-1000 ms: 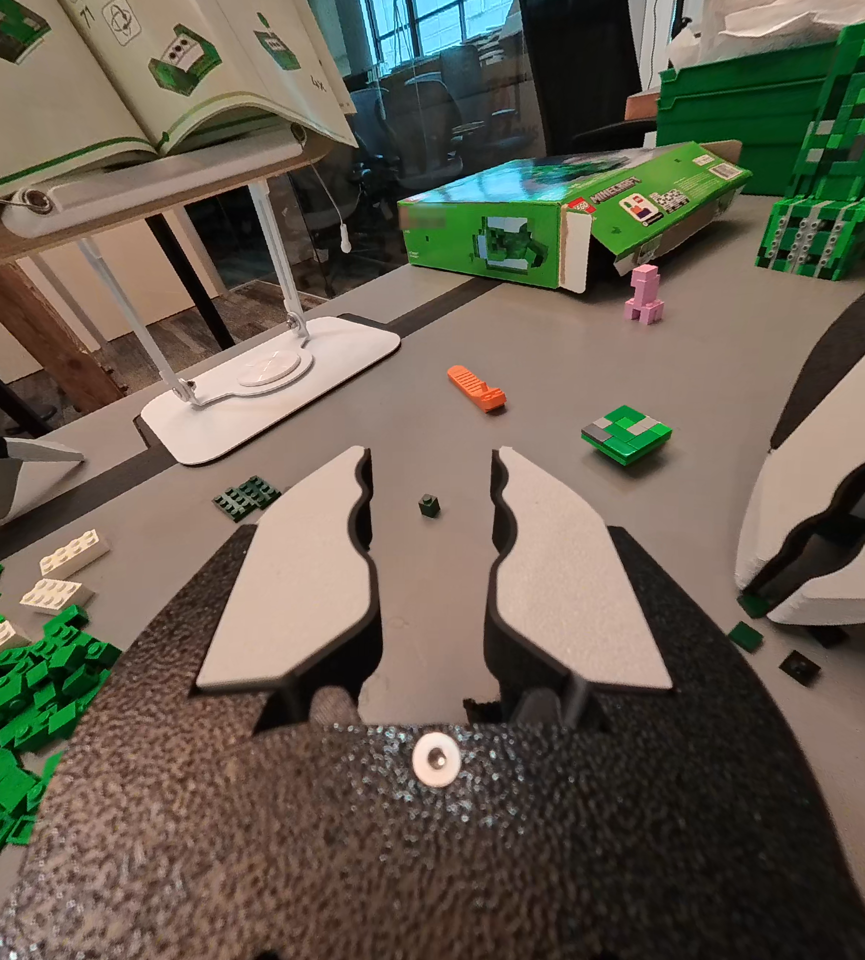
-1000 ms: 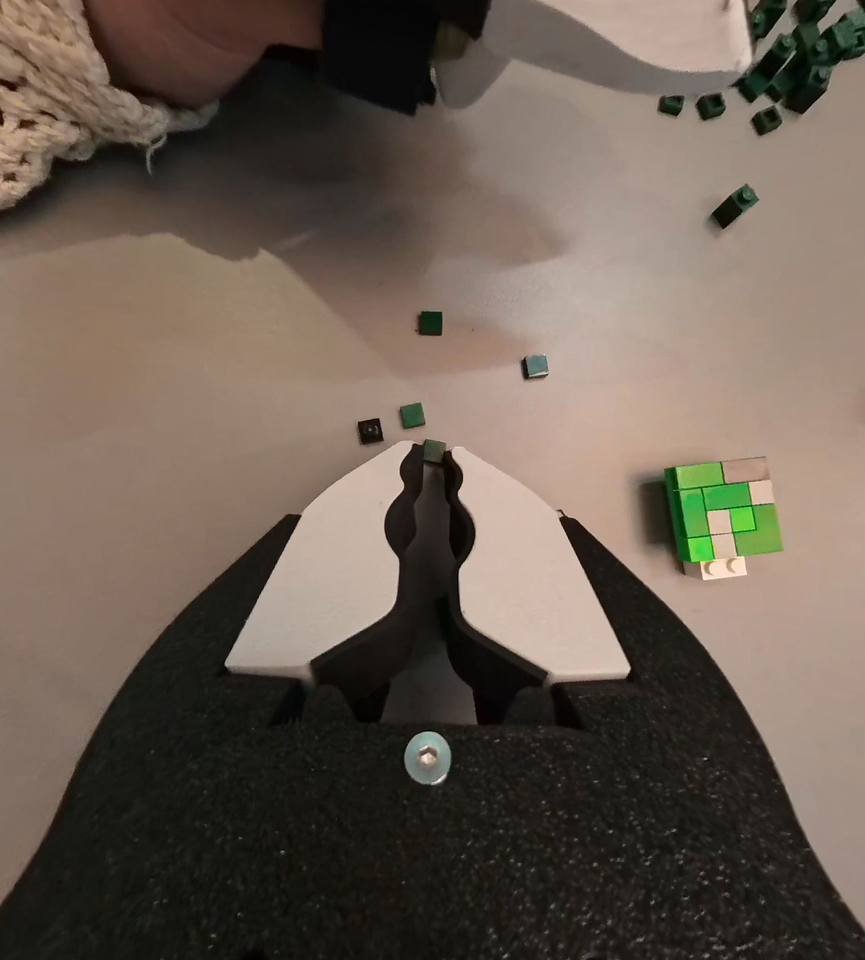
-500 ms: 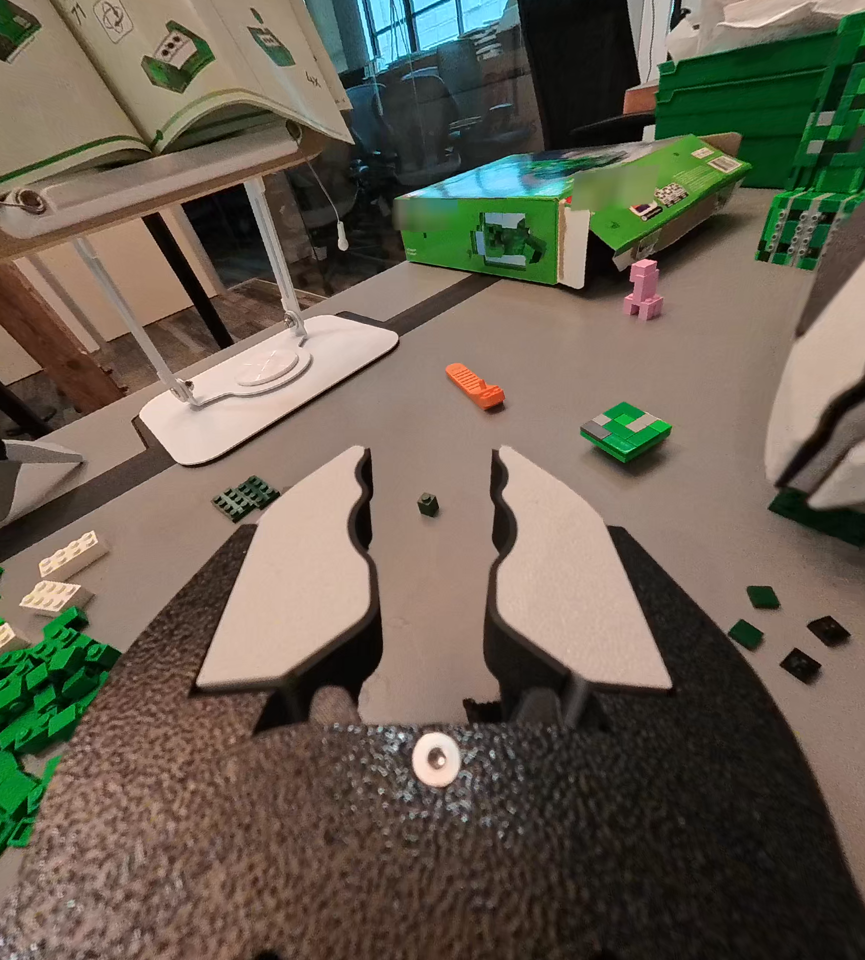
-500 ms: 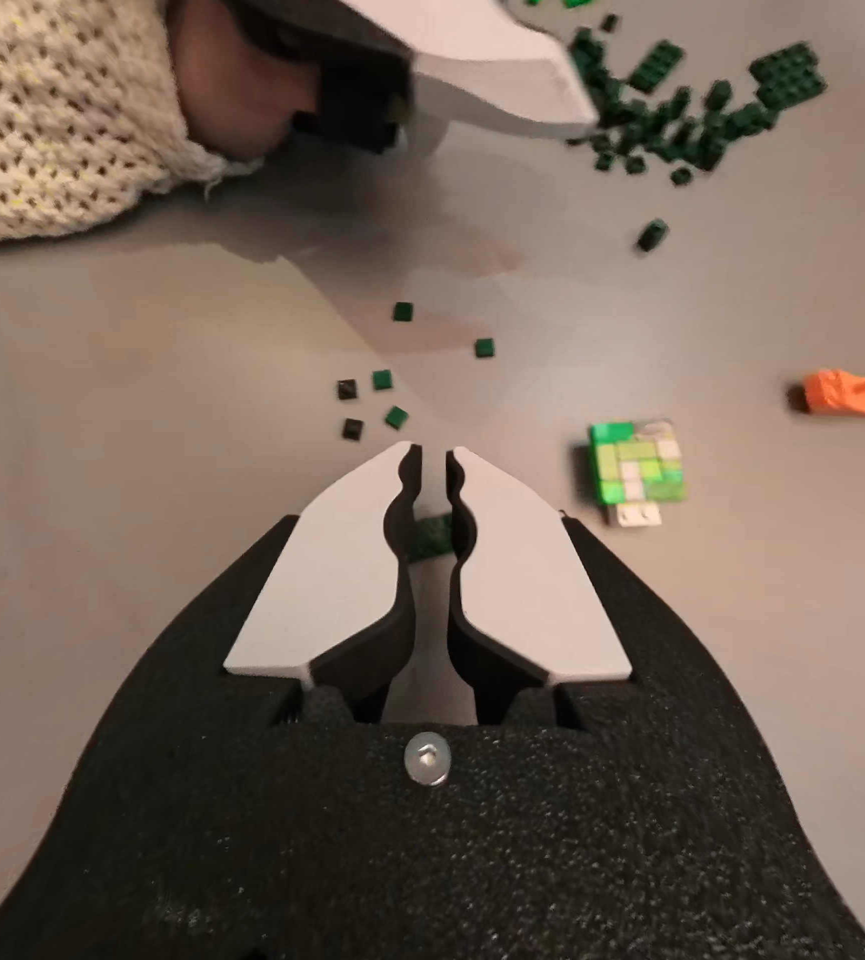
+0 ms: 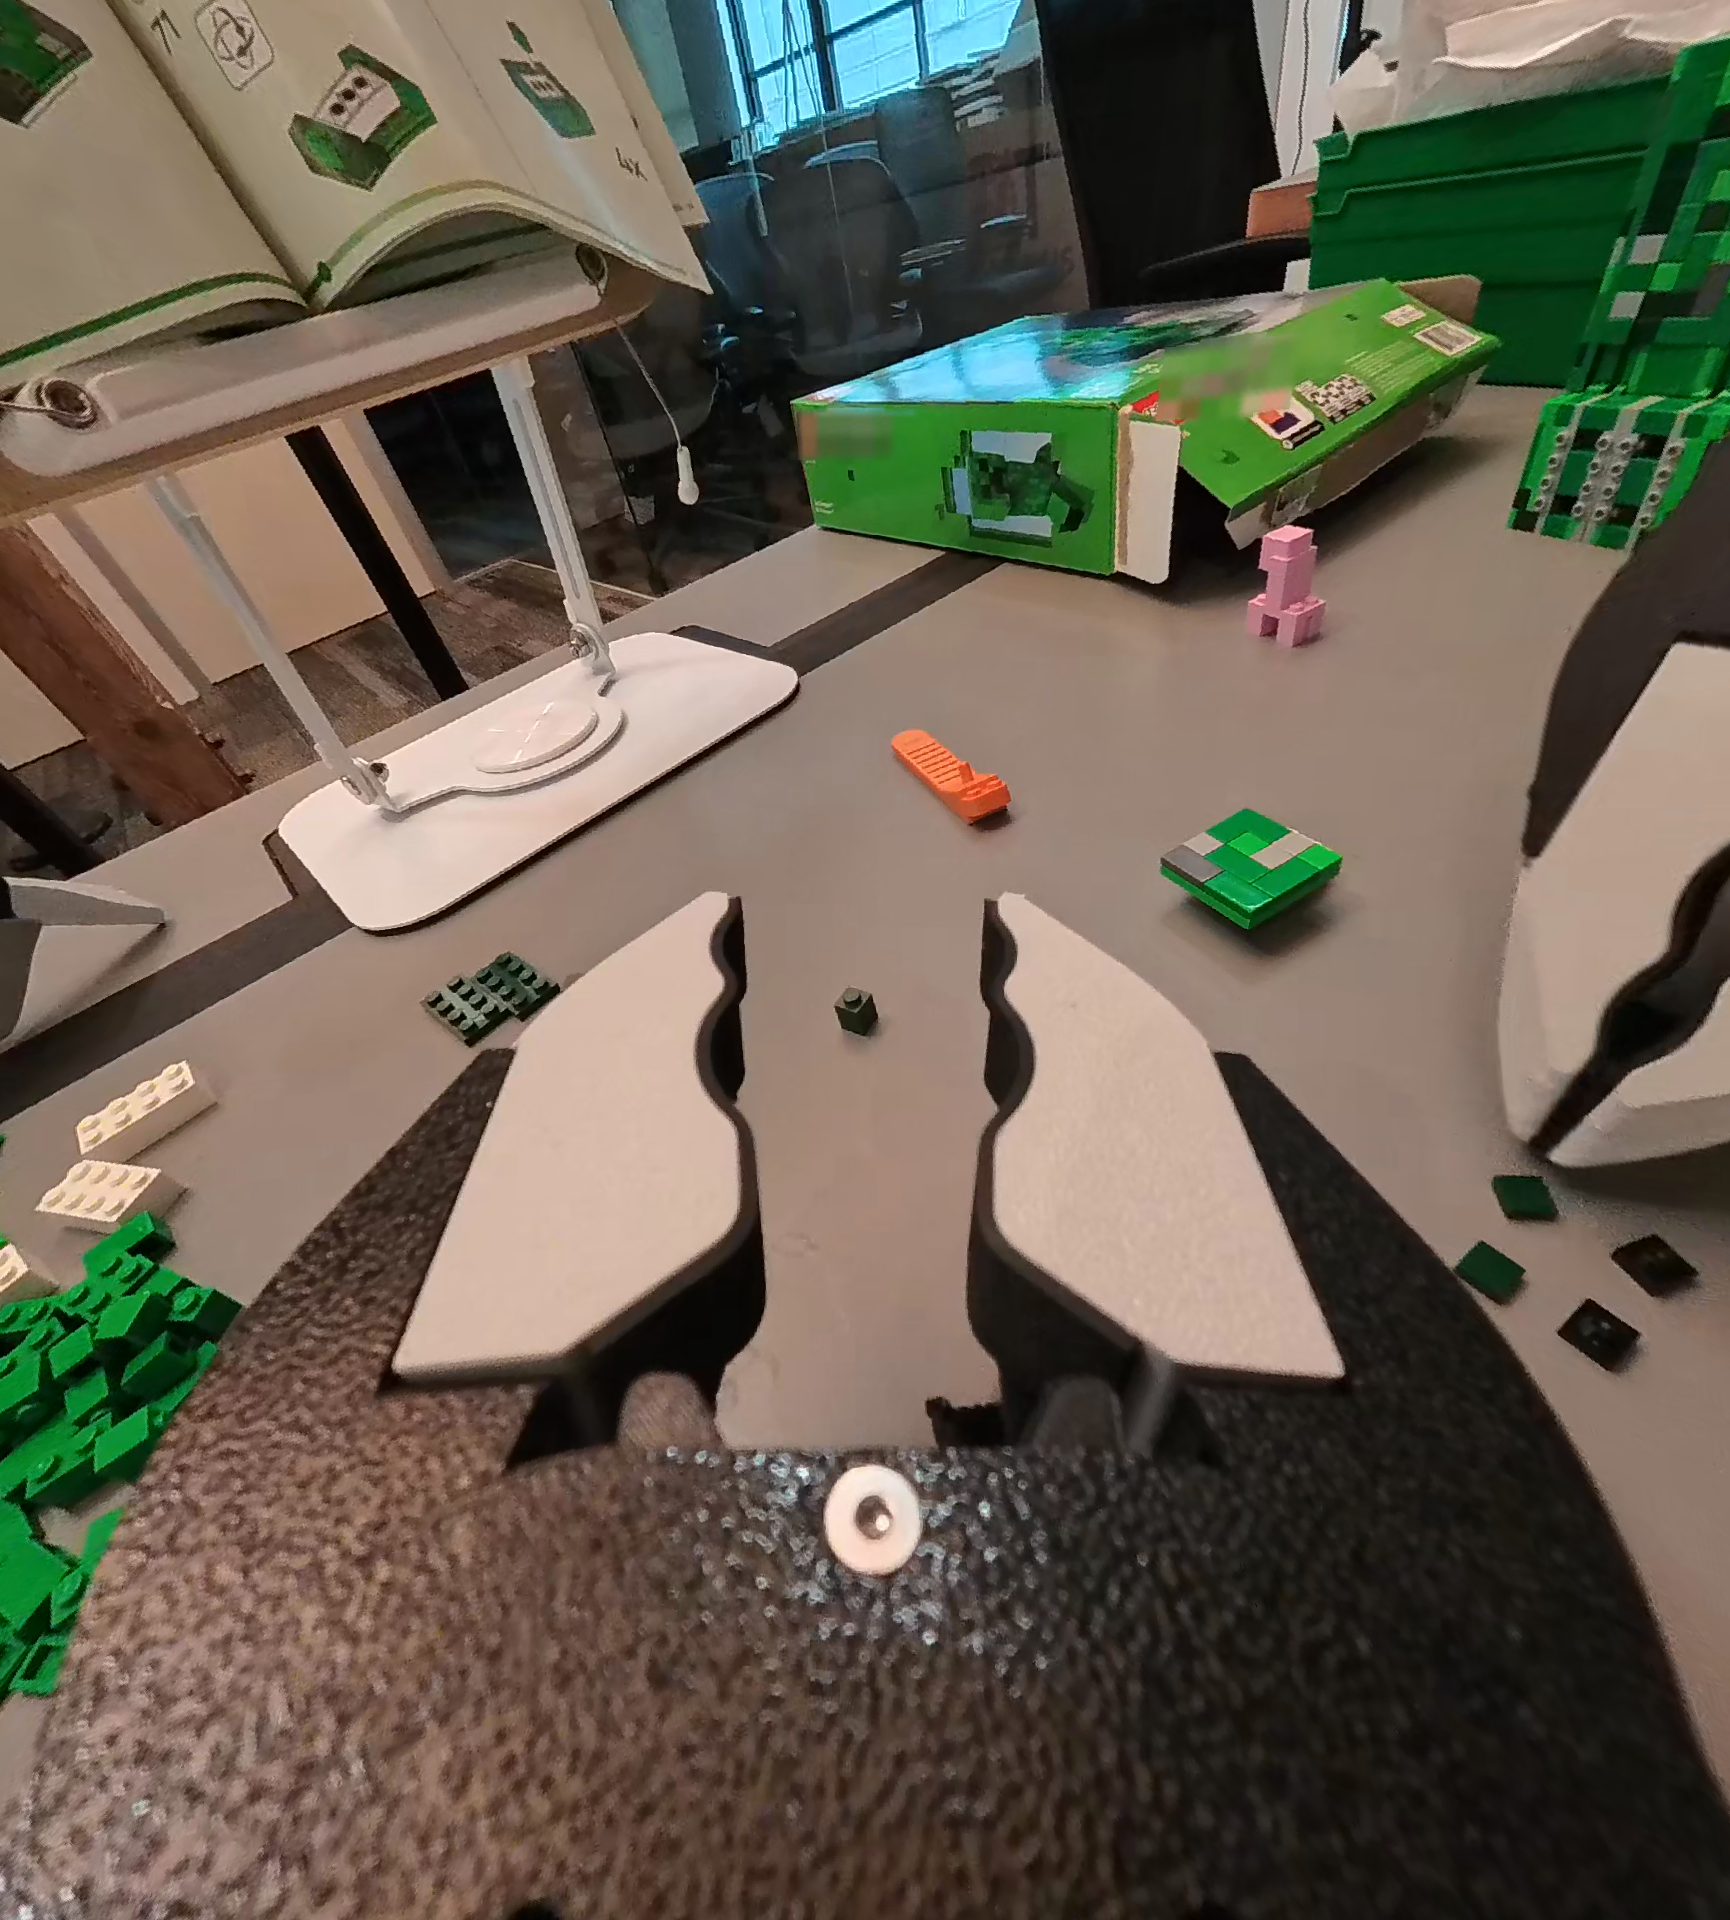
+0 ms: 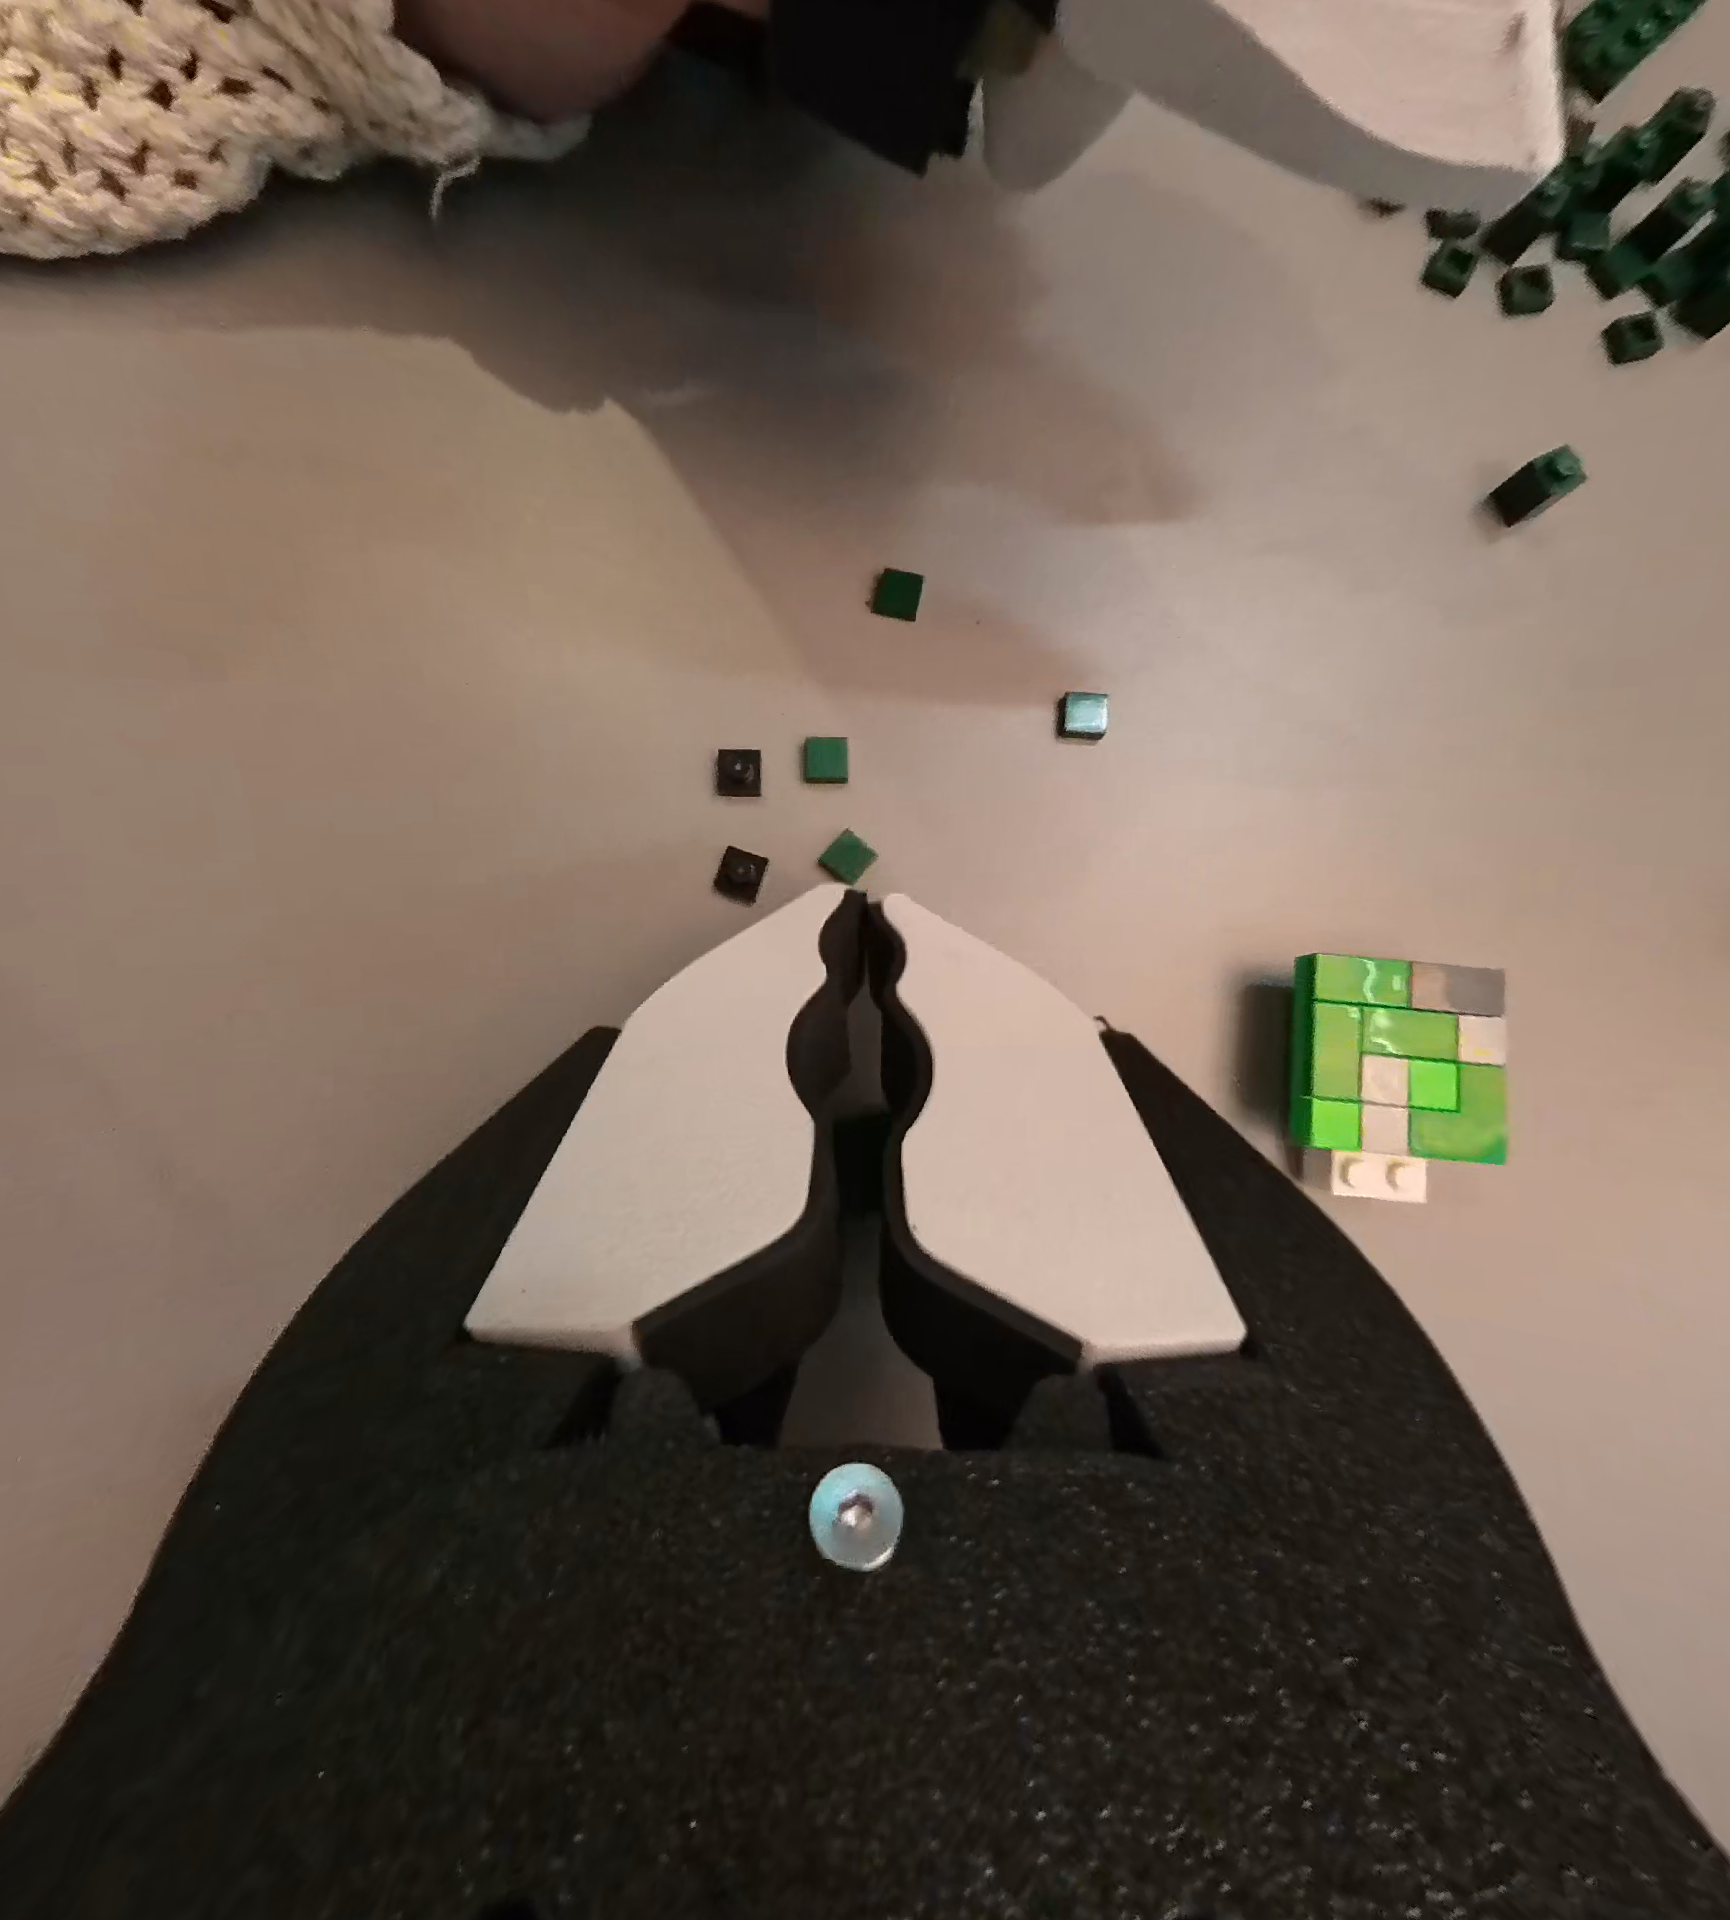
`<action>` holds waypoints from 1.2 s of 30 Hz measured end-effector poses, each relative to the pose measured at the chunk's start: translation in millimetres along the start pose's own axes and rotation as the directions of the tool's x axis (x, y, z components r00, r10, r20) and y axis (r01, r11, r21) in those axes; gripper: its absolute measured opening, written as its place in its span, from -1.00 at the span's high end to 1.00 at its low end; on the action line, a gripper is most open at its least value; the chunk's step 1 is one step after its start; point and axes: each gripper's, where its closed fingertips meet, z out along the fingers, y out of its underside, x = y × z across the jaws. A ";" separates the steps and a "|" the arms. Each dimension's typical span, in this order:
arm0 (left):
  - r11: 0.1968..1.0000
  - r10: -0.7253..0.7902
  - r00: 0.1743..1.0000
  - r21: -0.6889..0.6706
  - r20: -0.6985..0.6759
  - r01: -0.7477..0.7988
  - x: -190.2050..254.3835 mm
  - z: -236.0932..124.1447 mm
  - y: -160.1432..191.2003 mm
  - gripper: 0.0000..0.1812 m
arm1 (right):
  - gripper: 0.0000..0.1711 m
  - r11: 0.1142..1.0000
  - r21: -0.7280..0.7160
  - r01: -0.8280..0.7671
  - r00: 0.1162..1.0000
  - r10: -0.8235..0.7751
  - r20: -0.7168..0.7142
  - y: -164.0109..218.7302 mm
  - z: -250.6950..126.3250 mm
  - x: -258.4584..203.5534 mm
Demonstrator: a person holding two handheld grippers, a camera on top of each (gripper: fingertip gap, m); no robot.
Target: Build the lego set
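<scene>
Grey desk point(image 5: 1100, 665), office chairs behind glass beyond its far edge.
Left view: left gripper point(image 5: 861, 925) gapes wide, empty; tiled green square point(image 5: 1250, 868) mid-desk. Right view: right gripper point(image 6: 864, 906) pinched closed, empty, beside a green tile point(image 6: 848, 856).

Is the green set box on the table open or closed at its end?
Open. In the left wrist view the box lies flat on the table, and its end flap stands out from the dark opening. Whether anything is inside cannot be seen.
</scene>
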 end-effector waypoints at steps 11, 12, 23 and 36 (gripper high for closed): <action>1.000 -0.002 1.000 0.000 -0.001 0.002 -0.2 0.0 0.0 0.53 | 0.87 0.990 0.058 0.126 0.990 -0.130 0.059 -10.5 2.1 -17.8; 1.000 -0.003 1.000 0.001 -0.001 0.003 -0.3 0.0 -0.1 0.53 | 0.84 0.986 0.079 0.146 0.986 -0.151 0.064 -12.2 -0.3 -15.6; 1.000 0.003 1.000 -0.003 -0.003 -0.003 0.5 0.6 0.5 0.53 | 0.78 0.914 0.120 0.388 0.877 -0.406 0.257 -8.5 0.9 -6.0; 1.000 0.005 1.000 -0.005 -0.004 -0.005 0.7 0.7 0.7 0.53 | 0.89 0.893 0.114 0.436 0.832 -0.448 0.327 -5.7 7.5 -4.1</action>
